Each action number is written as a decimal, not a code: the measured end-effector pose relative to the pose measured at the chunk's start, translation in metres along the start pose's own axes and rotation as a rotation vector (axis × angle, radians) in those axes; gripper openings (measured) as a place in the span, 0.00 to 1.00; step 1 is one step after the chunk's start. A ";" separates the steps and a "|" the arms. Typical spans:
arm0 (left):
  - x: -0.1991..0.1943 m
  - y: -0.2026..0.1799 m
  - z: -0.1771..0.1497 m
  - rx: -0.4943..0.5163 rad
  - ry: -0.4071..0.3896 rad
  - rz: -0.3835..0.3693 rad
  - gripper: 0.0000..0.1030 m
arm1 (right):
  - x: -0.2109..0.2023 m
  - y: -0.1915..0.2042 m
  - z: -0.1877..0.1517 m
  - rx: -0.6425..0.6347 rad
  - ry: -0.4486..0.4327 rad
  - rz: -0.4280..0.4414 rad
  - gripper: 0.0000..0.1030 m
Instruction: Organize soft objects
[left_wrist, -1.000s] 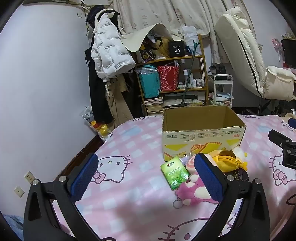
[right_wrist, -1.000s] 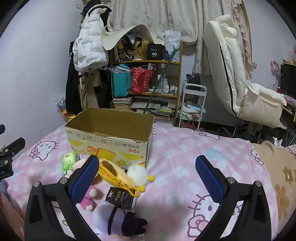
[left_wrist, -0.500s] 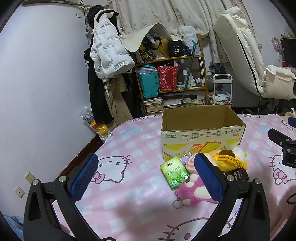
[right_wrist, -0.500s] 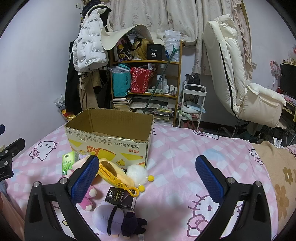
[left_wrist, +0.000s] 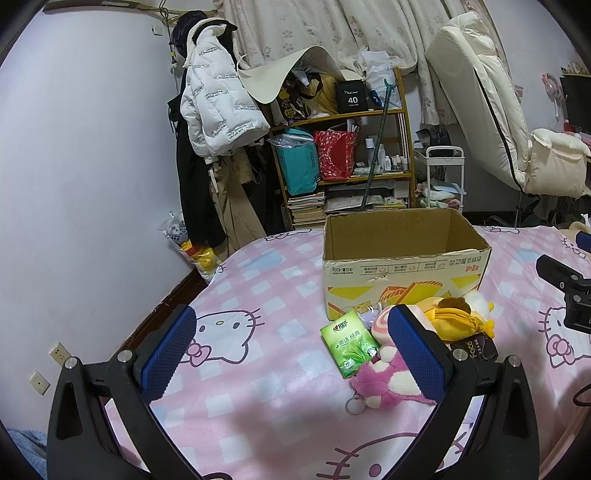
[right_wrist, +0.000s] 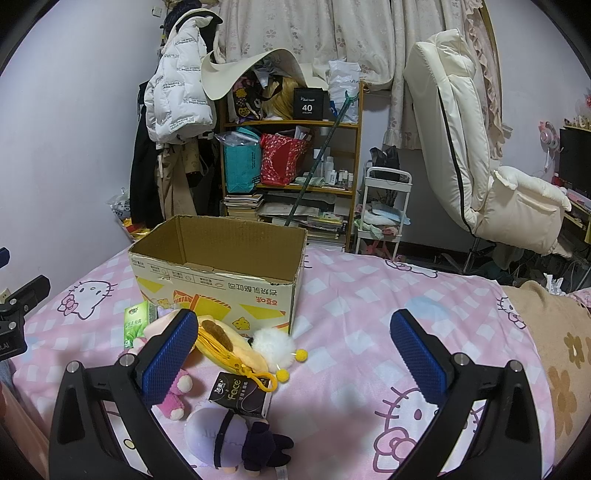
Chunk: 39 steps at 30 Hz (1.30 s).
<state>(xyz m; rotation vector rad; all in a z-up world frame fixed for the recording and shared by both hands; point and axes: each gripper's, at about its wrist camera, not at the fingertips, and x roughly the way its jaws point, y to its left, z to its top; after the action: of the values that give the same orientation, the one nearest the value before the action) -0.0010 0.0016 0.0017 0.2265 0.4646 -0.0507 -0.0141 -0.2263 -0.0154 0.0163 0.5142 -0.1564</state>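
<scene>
Nothing has moved; cardboard box (right_wrist: 218, 275) shows bare inner walls, toys outside.

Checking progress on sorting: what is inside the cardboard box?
The cardboard box shows only bare inner walls; nothing sticks up. Its floor is hidden behind the front wall, so low items cannot be ruled out.

Your left gripper's blue-padded right finger (left_wrist: 415, 354) hides half the pink plush bear (left_wrist: 384, 380); the small lilac trinket (left_wrist: 364, 318) behind it stays unreadable.
</scene>
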 end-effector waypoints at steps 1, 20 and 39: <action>0.000 0.000 0.000 0.000 0.000 0.000 0.99 | 0.000 0.000 0.000 0.000 0.000 0.001 1.00; 0.002 0.001 -0.003 0.002 0.001 0.001 0.99 | 0.001 0.000 0.000 0.001 0.000 0.000 1.00; 0.002 0.002 -0.004 0.005 0.003 0.001 0.99 | 0.001 0.000 0.000 0.001 0.001 0.000 1.00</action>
<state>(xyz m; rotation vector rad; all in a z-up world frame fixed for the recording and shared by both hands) -0.0005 0.0043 -0.0023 0.2313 0.4678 -0.0503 -0.0131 -0.2264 -0.0163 0.0179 0.5155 -0.1565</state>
